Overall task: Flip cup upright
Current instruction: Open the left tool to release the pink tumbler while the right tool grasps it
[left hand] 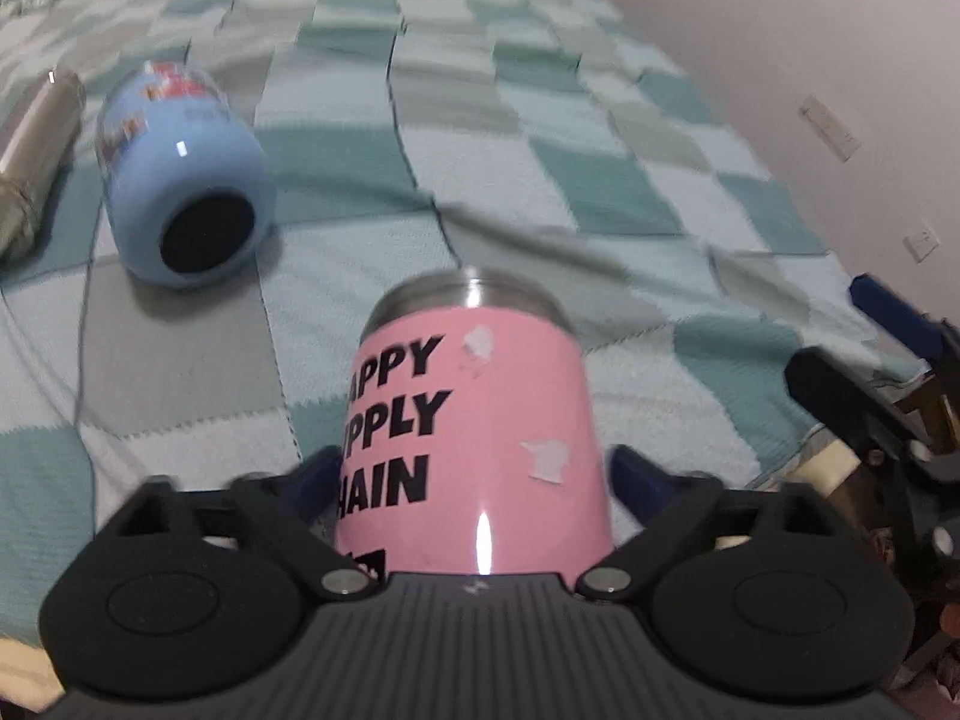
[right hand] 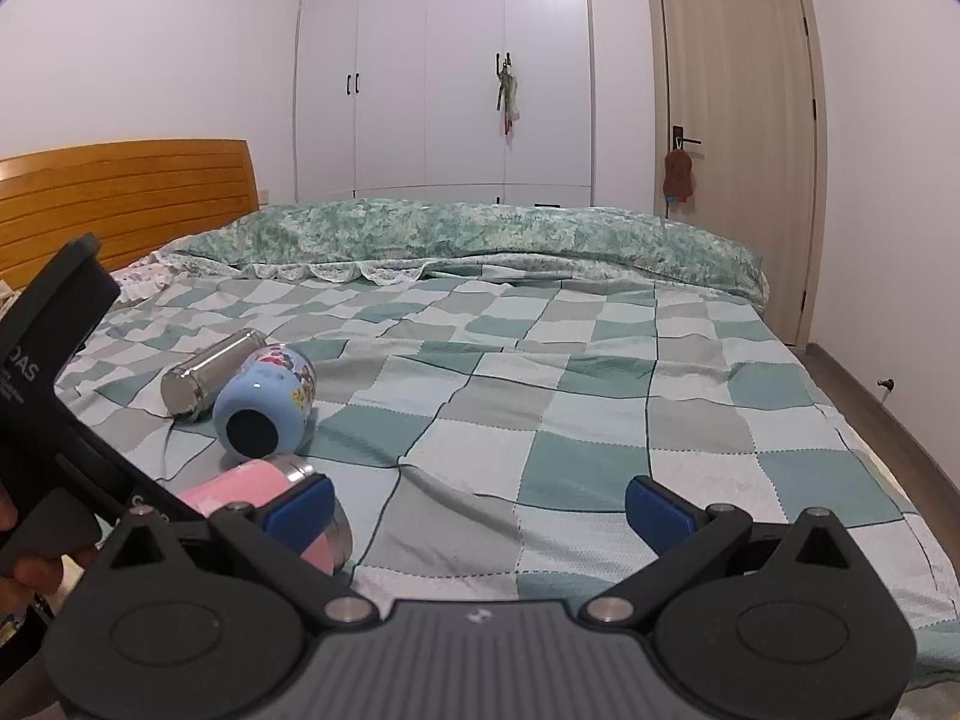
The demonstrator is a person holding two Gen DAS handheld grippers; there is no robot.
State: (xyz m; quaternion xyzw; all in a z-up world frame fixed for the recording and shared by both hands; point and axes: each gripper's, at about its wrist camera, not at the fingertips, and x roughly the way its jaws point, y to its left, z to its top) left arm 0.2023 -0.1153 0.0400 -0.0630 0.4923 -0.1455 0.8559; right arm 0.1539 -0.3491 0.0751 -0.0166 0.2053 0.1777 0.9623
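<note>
Between left jaws, seemingly tilted pink cup [left hand: 474, 444].

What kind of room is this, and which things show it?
Most likely a bedroom. A bed with a checked cover fills the view, with a wooden headboard at one end. A tall white wardrobe stands behind, next to a closed door.

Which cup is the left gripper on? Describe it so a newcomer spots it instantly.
On the checked bedspread, three cups lie near the headboard-side edge. Nearest the camera, between the left gripper fingers, is the pink cup: steel rim, black lettering, unlike the blue cartoon cup and the plain steel cup.
</note>
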